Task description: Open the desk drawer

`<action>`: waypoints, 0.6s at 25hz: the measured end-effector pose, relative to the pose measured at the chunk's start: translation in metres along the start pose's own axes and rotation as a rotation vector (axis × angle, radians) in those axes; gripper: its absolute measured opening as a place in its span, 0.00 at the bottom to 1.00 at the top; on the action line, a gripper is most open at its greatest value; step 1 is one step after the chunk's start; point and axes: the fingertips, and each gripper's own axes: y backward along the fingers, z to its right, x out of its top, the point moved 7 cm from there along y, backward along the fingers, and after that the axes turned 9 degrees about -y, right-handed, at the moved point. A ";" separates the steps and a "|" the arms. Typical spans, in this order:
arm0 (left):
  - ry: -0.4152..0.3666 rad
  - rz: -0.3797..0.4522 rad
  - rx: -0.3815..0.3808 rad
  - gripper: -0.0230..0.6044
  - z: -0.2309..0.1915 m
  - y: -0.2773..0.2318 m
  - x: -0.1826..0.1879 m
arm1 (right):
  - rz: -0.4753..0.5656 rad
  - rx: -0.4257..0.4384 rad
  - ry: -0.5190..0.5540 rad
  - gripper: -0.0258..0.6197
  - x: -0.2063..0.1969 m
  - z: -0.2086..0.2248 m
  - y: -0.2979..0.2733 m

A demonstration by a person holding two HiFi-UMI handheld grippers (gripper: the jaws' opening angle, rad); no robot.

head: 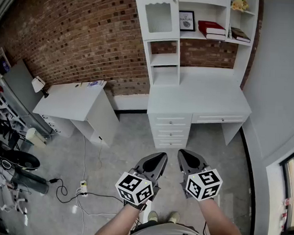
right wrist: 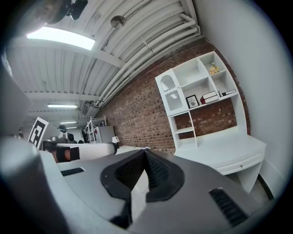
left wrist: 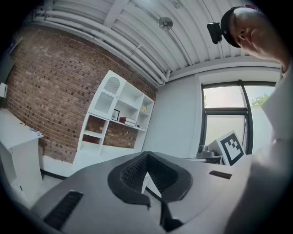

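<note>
The white desk (head: 198,95) with a shelf hutch stands against the brick wall, well ahead of me. Its wide drawer (head: 219,118) under the desktop is closed, as is the stack of three small drawers (head: 169,130) on the left. Both grippers hover over the floor in front of the desk, apart from it. My left gripper (head: 162,155) has its jaws together and holds nothing; its tips (left wrist: 147,154) meet. My right gripper (head: 182,153) is likewise shut and empty (right wrist: 145,150). In the right gripper view the desk (right wrist: 219,147) and its wide drawer (right wrist: 240,162) lie to the right.
A second white desk (head: 71,100) stands to the left along the brick wall. Racks with gear and black equipment (head: 6,150) crowd the far left. A power strip (head: 83,187) and cables lie on the floor. A grey wall (head: 283,88) runs along the right.
</note>
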 end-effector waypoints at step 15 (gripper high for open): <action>-0.016 -0.021 0.027 0.06 0.016 -0.014 -0.003 | 0.016 0.051 -0.038 0.07 0.010 0.015 0.013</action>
